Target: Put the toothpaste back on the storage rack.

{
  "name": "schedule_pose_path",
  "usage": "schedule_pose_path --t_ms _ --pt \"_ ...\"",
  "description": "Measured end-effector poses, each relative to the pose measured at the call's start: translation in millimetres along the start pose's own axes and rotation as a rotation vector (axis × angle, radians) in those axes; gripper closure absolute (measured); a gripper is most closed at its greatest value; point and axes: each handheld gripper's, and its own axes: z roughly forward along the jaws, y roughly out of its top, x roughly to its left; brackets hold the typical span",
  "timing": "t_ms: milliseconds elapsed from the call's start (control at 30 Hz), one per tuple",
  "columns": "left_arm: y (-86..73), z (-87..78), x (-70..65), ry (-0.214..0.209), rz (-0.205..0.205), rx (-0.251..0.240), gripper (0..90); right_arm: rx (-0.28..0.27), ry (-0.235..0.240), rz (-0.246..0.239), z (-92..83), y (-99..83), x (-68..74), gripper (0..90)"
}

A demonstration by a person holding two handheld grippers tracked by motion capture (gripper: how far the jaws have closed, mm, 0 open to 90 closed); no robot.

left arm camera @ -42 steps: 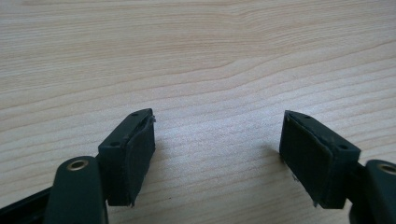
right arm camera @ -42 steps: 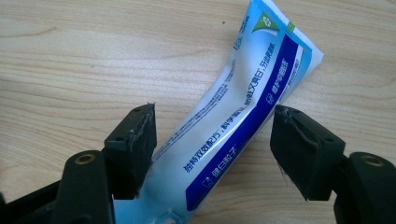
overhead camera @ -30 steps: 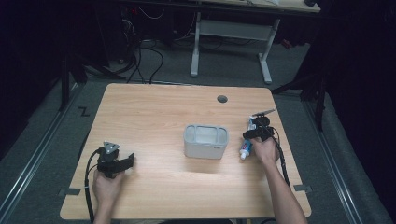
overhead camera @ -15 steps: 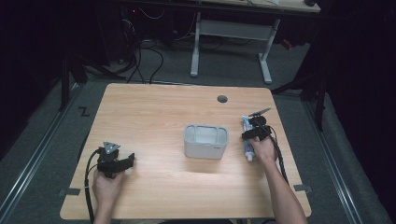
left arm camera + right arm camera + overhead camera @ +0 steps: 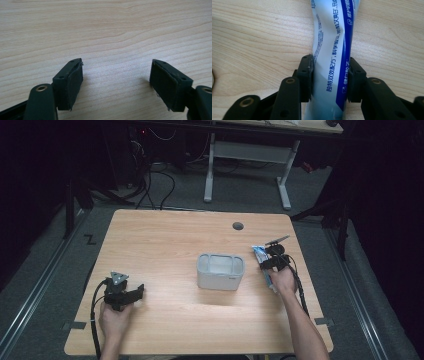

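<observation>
Well to the left of the grey bin (image 5: 220,271), toward the near edge of the wooden table (image 5: 165,235), the left gripper (image 5: 131,295) rests low with its jaws spread wide, nothing between them. The bin sits mid-table. Just right of it, the right gripper (image 5: 264,261) clamps a blue-and-white tube (image 5: 332,62), probably toothpaste, pinched at both sides.
</observation>
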Motion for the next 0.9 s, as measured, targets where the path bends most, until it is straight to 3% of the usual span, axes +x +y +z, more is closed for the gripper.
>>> schedule_pose_path --t_ms 600,900 --pt "-0.1 0.1 0.1 0.0 -0.002 -0.003 27.3 -0.057 0.094 -0.032 -15.9 -2.6 6.4 68.8" --pt "-0.1 0.1 0.1 -0.001 -0.002 -0.003 27.3 -0.089 0.11 -0.051 -28.6 -3.7 8.9 69.6"
